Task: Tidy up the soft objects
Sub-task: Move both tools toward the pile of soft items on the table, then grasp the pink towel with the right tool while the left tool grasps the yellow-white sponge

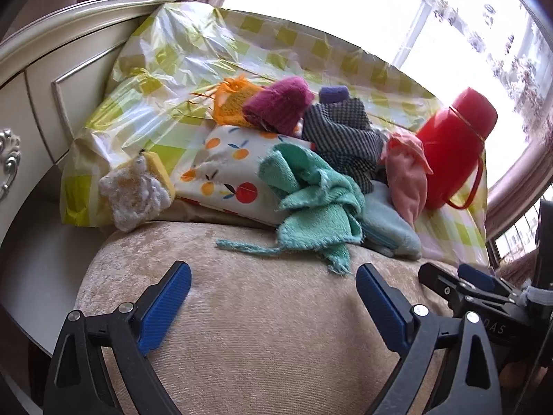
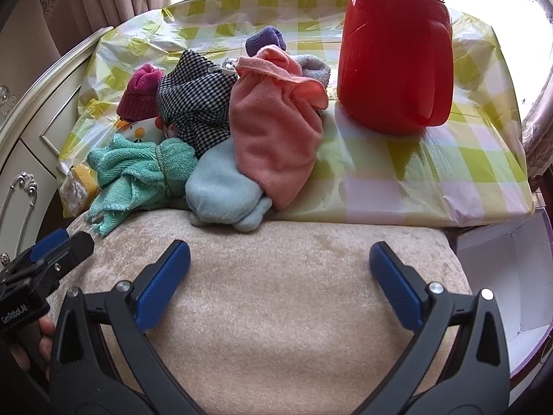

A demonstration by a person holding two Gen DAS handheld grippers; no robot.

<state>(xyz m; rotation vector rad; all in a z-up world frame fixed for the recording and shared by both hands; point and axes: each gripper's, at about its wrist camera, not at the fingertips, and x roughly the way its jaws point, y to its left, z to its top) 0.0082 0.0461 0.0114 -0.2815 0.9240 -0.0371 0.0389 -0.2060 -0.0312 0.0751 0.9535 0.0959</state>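
Both wide and empty: left hand-held gripper point(image 1: 273, 287) and right hand-held gripper point(image 2: 280, 263) above the beige cushion point(image 2: 276, 311), short of the cloth pile point(image 2: 214, 131).

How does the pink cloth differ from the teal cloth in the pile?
The pink cloth is smooth fleece, bunched into a pouch shape; the teal cloth is looped terry, crumpled, with frayed edges. Pink lies nearer the red flask; teal spills onto the beige cushion. Both are soft and ungripped.

Glossy plastic flask point(image 2: 394, 69), crinkled shiny plastic sheet point(image 2: 397, 173), fuzzy terry green towel point(image 2: 138, 173).
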